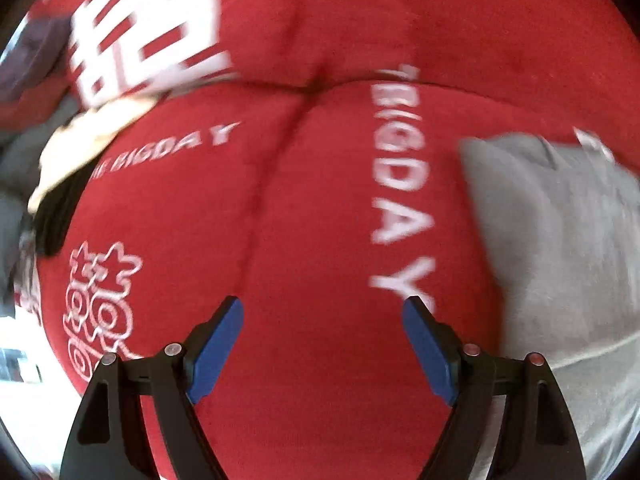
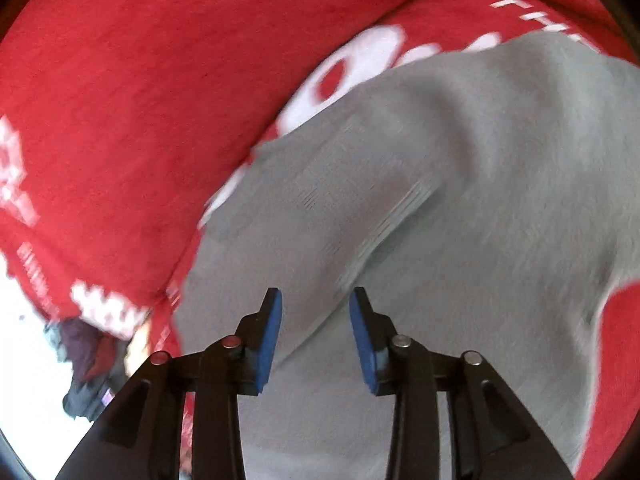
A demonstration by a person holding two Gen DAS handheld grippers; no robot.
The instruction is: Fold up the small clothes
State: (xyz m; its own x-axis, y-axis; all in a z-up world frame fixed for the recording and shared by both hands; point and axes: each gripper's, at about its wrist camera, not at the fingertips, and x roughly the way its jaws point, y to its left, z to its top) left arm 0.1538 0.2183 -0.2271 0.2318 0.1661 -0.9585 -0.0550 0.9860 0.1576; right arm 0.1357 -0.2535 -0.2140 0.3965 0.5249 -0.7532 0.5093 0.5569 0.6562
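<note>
Grey garment (image 2: 440,200), one piece, lies just ahead of the right gripper (image 2: 315,300), whose jaws stand partly spread and empty; the left gripper (image 1: 323,308), jaws wide, hovers over one red printed cloth (image 1: 320,208). Farther off, blurred, perhaps several dark clothes (image 2: 86,364).

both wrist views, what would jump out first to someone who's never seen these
The bright red cloth with white lettering fills nearly all of the left wrist view and spreads under everything. Next comes the grey garment lying on it, filling the middle and right of the right wrist view. Then the blue pads: the left gripper gapes wide over red, the right gripper stands narrower over grey, neither holding anything.
</note>
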